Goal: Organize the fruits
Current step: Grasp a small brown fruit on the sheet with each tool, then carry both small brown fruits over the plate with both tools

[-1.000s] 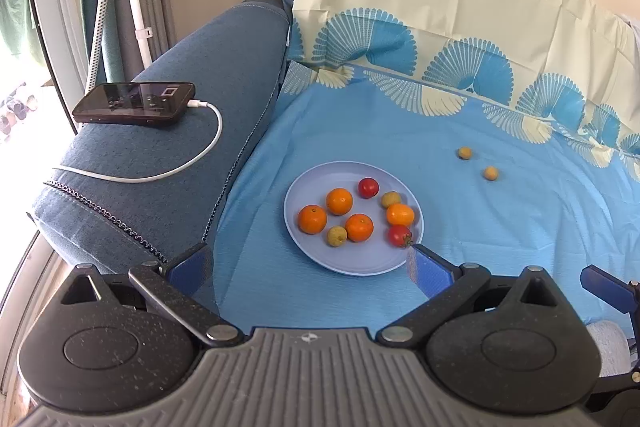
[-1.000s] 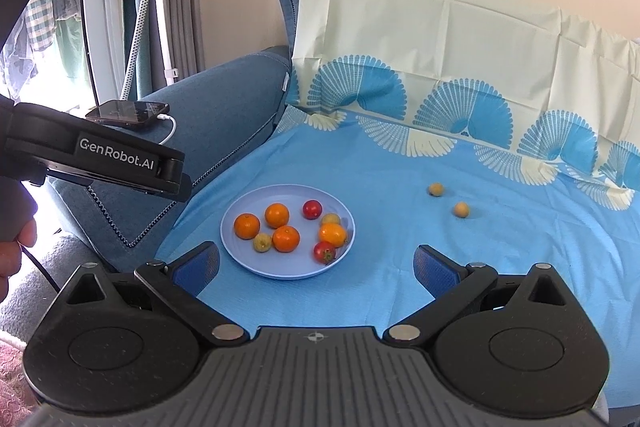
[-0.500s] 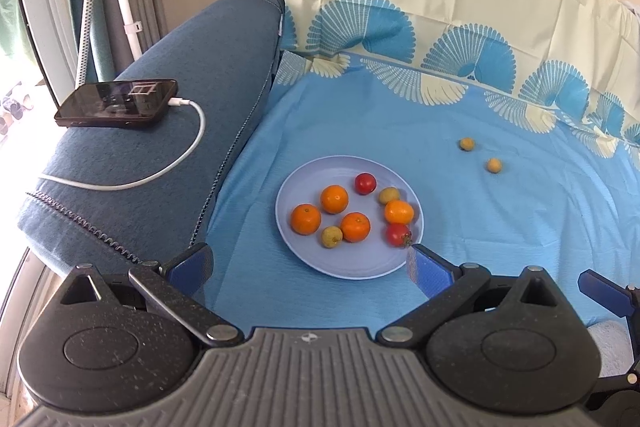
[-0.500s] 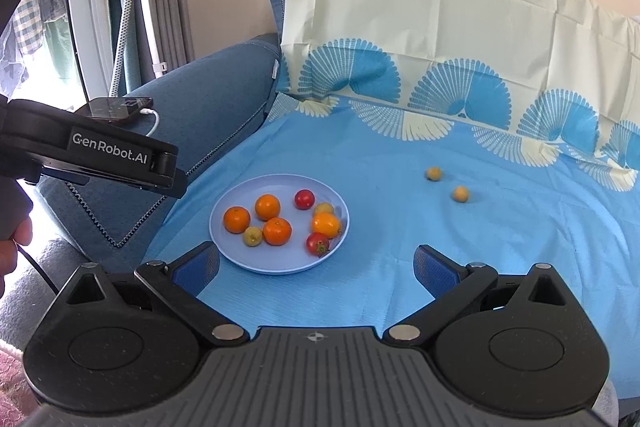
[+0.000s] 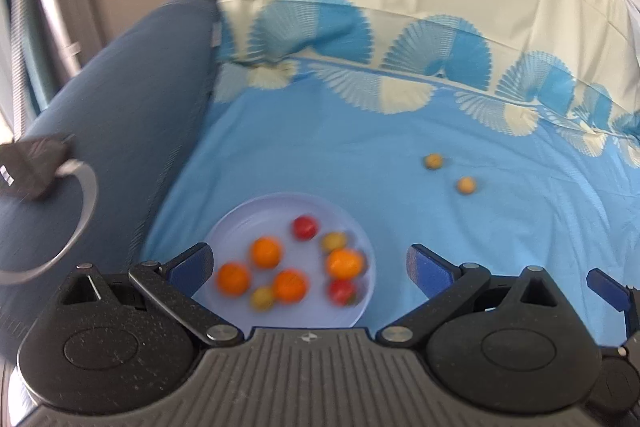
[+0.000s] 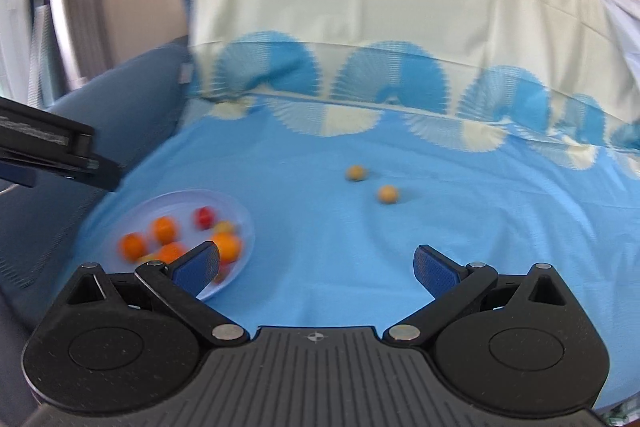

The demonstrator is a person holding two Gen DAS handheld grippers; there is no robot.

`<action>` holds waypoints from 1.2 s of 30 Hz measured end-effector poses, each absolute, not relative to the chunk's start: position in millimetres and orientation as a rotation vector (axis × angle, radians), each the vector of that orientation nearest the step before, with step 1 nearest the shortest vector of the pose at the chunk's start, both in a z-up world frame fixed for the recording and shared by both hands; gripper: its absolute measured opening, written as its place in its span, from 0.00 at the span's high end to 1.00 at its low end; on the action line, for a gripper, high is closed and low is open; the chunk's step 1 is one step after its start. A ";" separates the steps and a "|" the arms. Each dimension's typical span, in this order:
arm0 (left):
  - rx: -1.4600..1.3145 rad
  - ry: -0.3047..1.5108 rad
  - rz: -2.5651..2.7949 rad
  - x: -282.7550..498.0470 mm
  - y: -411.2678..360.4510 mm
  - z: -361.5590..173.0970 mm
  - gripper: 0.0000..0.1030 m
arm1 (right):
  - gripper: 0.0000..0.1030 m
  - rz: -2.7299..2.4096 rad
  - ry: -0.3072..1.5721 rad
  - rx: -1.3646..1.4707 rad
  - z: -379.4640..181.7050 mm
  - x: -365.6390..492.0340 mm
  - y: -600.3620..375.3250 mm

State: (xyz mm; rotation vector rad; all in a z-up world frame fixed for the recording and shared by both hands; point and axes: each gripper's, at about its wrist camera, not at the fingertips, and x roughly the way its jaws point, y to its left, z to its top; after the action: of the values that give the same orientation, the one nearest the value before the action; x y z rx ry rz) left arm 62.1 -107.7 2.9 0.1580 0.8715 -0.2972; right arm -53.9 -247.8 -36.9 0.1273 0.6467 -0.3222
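Holding both tools with nothing in them, we kept the left gripper [image 5: 308,263] spread wide and the right gripper [image 6: 316,265] just as wide, their blue pads well apart over the blue sheet [image 6: 320,247]. Between the left pads lay the pale plate [image 5: 248,223], carrying four oranges, two red fruits and two small yellowish ones, though blur softened their outlines. In the right view that plate [image 6: 132,215] sat at about nine o'clock, partly behind the left pad. Two loose fruits remained on the sheet, well apart from the plate: the nearer fruit [image 6: 387,194] and the farther fruit [image 6: 355,173], at roughly twelve o'clock from the right tool, near each other but not touching. We judged the step in hand to be the approach to these stragglers. Next we would need to bring the right pads down around the nearer one and close gently, since a small round fruit on soft cloth may roll away.
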 end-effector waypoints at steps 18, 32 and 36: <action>0.295 1.065 -0.429 264.3 -336.8 -173.3 0.00 | 0.01 -0.312 0.751 0.114 -182.4 123.9 -402.7; 0.263 1.008 -0.526 243.3 -328.5 -156.9 0.72 | 0.72 -0.270 0.734 0.102 -184.0 116.3 -394.9; 0.245 0.974 -0.534 203.2 -306.6 -123.0 0.72 | 0.72 -0.318 0.740 0.155 -158.8 81.9 -391.4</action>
State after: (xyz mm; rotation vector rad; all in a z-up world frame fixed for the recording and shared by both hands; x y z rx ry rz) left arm 203.2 -306.6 -123.0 0.2452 0.9738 -0.5338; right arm 81.9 -391.4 -158.8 0.1547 0.7403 -0.3182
